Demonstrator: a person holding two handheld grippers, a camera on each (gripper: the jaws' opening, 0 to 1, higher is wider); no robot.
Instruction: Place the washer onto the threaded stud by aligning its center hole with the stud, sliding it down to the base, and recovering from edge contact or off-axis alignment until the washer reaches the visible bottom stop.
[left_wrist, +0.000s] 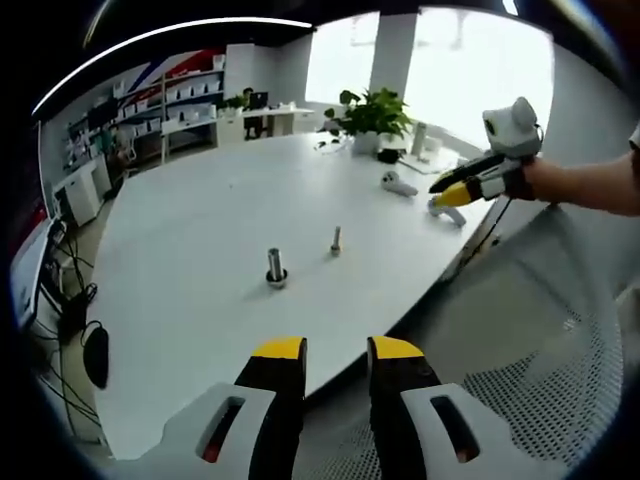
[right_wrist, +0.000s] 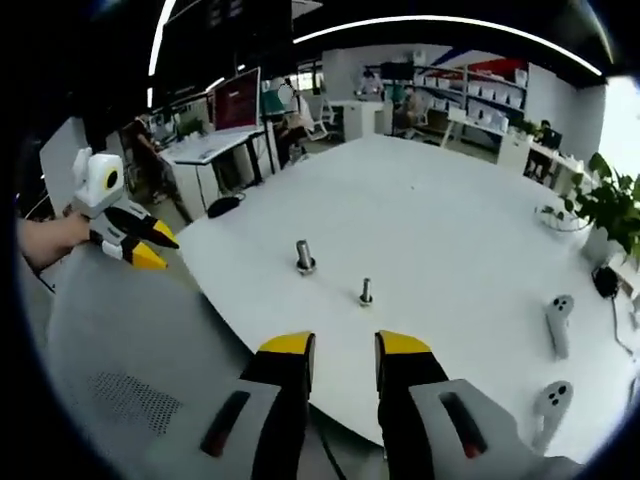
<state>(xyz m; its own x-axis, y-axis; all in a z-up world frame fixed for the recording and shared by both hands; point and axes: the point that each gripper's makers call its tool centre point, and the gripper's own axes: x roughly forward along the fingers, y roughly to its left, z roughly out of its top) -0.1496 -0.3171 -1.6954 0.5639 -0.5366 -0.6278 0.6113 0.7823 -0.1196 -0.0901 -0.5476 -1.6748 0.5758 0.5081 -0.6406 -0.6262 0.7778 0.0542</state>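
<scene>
Two metal studs stand upright near the white table's (left_wrist: 200, 220) near edge. The thicker stud (left_wrist: 276, 268) (right_wrist: 304, 256) has a wider ring at its base; whether that ring is the washer is too small to tell. The thinner stud (left_wrist: 336, 240) (right_wrist: 366, 292) stands beside it. My left gripper (left_wrist: 338, 350) hovers short of the table edge, jaws apart with nothing between them; it also appears at the left of the right gripper view (right_wrist: 140, 245). My right gripper (right_wrist: 345, 348) is likewise open and empty, held by a hand at the right of the left gripper view (left_wrist: 462, 190).
Two white handheld controllers (left_wrist: 398, 183) (left_wrist: 447, 210) (right_wrist: 558, 322) (right_wrist: 550, 400) lie on the table near a potted plant (left_wrist: 375, 115) (right_wrist: 610, 205). A grey mesh chair back (left_wrist: 520, 340) (right_wrist: 110, 360) sits below both grippers. Desks, shelves and cables stand beyond the table.
</scene>
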